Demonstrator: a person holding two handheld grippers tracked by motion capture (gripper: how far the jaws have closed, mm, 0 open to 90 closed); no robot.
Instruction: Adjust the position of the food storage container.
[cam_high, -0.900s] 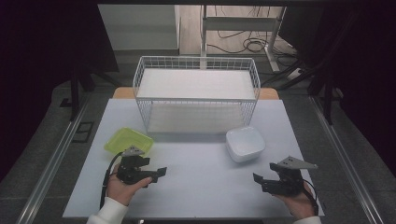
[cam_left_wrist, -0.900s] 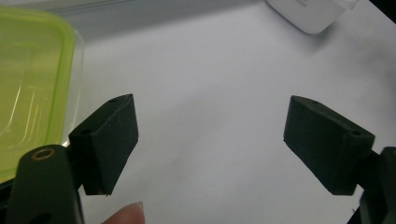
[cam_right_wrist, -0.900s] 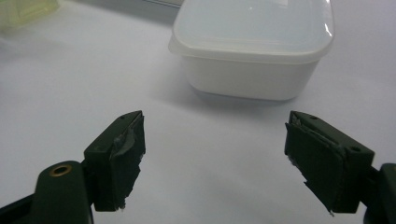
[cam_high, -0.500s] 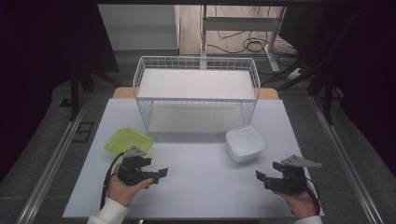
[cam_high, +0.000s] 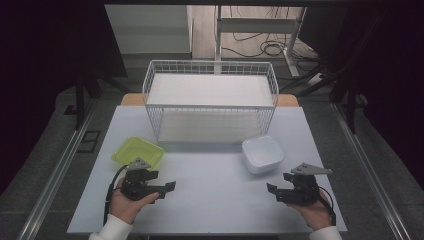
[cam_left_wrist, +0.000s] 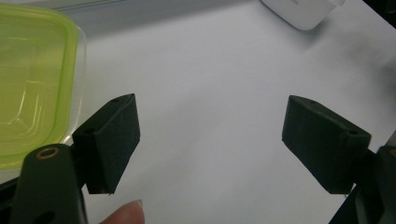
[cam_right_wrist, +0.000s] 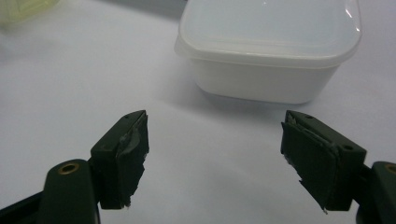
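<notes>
Table: a white table (cam_high: 210, 200) carries everything.
Basket: a white wire basket (cam_high: 210, 97) stands at the far edge of the table, in the middle. Nothing can be seen inside it.
Green box: a flat, see-through green box (cam_high: 138, 152) lies on the left side of the table, in front of the basket's left corner. In the left gripper view it sits at the left edge, just beside the left jaw.
White box: a white box (cam_high: 262, 153) with a clear lid sits on the right side of the table, in front of the basket's right corner. In the right gripper view it is straight ahead of the jaws, not touching them.
Left gripper: the left gripper (cam_high: 169, 187) is near the front edge on the left, held in the left hand (cam_high: 127, 202). Its jaws are wide apart with only bare table between them. It holds nothing. A fingertip (cam_left_wrist: 123, 213) peeks in at the bottom of its view.
Right gripper: the right gripper (cam_high: 272, 190) is near the front edge on the right, held in the right hand (cam_high: 315, 212). Its jaws are wide apart too and hold nothing. The pads (cam_right_wrist: 133, 151) look worn and torn at the edges.
Sleeves: white sleeves (cam_high: 111, 231) come in from the bottom.
</notes>
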